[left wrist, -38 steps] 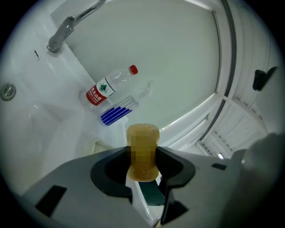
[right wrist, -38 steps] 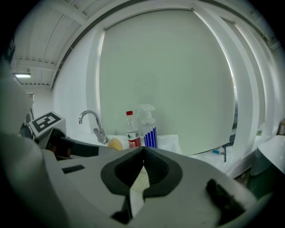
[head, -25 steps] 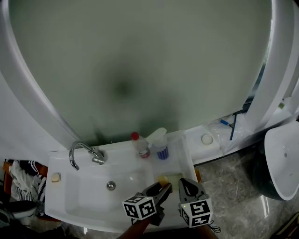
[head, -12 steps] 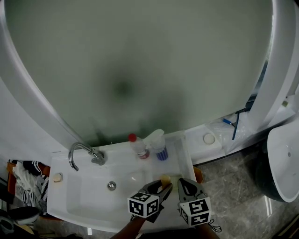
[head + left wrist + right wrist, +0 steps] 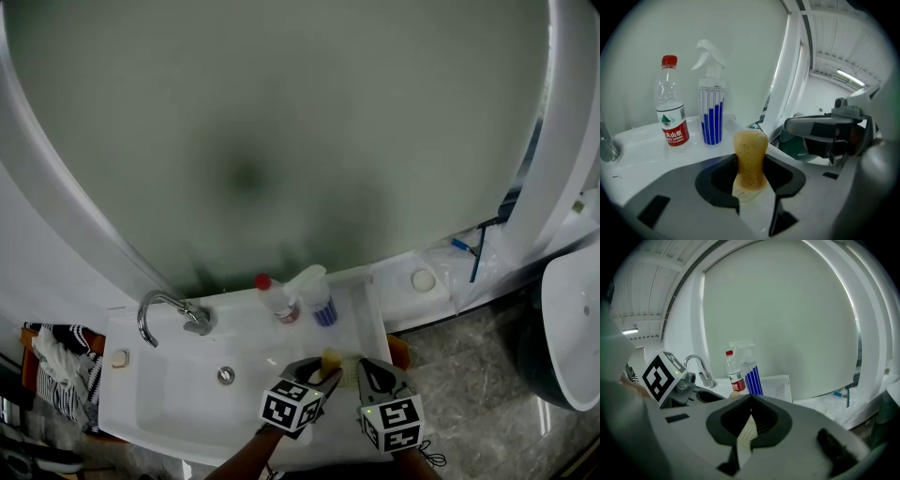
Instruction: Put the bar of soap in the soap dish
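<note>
soap: the bar of soap (image 5: pixel 750 152) is off the sink, clamped on its flat sides in the left tool (image 5: pixel 324 371). Its long axis stands upright and the top half pokes out past the jaws.
left tool: clenched on the bar, firm by the look of it.
soap dish: this is likely the pale perforated piece (image 5: pixel 348 368) on the right-hand deck of the sink (image 5: pixel 173 403), just below and to the right of the bar. It shows through the gap under both tools.
right tool: the right tool (image 5: pixel 369 368) has its jaws drawn together with nothing between them. It hangs just beside the dish on the far side from the bar.
key relation: the dish lies down and slightly right of the soap. The left tool is the one on the job.
next, as a guess: lower the bar, lay it flat on the dish, then release.
risk: an upright bar could tip off the dish edge.
around: water bottle (image 5: pixel 671 117) and spray bottle (image 5: pixel 711 115) stand at the back of the deck, well apart from the tools. The faucet (image 5: pixel 167 311) is to the left.
</note>
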`<control>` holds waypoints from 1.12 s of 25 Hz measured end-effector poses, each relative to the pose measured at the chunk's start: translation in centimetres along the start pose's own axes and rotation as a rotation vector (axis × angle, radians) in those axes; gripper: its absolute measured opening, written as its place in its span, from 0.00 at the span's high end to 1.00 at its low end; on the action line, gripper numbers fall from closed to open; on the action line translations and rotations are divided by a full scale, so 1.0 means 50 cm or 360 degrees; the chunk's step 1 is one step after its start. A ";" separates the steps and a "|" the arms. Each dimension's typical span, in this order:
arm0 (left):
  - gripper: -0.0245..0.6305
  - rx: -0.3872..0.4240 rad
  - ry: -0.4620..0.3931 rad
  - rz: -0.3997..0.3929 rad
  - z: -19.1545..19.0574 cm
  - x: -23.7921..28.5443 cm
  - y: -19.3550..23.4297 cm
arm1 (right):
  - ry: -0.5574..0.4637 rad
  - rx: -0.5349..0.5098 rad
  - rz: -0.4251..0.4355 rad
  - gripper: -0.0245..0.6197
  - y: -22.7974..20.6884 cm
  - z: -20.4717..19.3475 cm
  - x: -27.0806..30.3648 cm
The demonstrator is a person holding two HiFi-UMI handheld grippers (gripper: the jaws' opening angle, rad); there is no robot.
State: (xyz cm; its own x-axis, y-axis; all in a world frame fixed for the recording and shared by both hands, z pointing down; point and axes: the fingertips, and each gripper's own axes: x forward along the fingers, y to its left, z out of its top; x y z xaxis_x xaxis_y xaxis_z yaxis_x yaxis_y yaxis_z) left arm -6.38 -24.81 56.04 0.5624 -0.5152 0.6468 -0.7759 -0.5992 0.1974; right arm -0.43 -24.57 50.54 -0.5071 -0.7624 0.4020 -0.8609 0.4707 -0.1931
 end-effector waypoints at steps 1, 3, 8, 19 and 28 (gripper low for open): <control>0.68 0.0038 0.0022 0.0004 -0.001 0.004 0.000 | -0.0001 0.0003 0.0003 0.95 -0.002 -0.001 0.001; 0.68 0.0118 0.0067 0.0006 -0.004 0.013 0.000 | -0.0001 0.0010 0.0008 0.95 -0.007 -0.003 0.003; 0.68 0.0374 0.0172 0.0022 -0.006 0.032 -0.007 | 0.0020 0.0040 0.0020 0.95 -0.019 -0.009 0.007; 0.68 0.0744 0.0401 -0.0015 -0.034 0.067 -0.020 | 0.0018 0.0076 0.0026 0.95 -0.050 -0.011 0.007; 0.68 0.0974 0.0578 -0.0046 -0.062 0.086 -0.021 | 0.0032 0.0088 0.0050 0.95 -0.062 -0.017 0.009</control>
State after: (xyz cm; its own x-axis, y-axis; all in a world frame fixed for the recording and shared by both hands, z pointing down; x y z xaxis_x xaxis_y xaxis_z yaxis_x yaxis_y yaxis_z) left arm -4.04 -24.49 60.93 0.3671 -0.3207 0.8732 -0.4024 -0.9011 -0.1618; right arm 2.06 -26.02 52.07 -0.5333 -0.7385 0.4126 -0.8459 0.4685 -0.2549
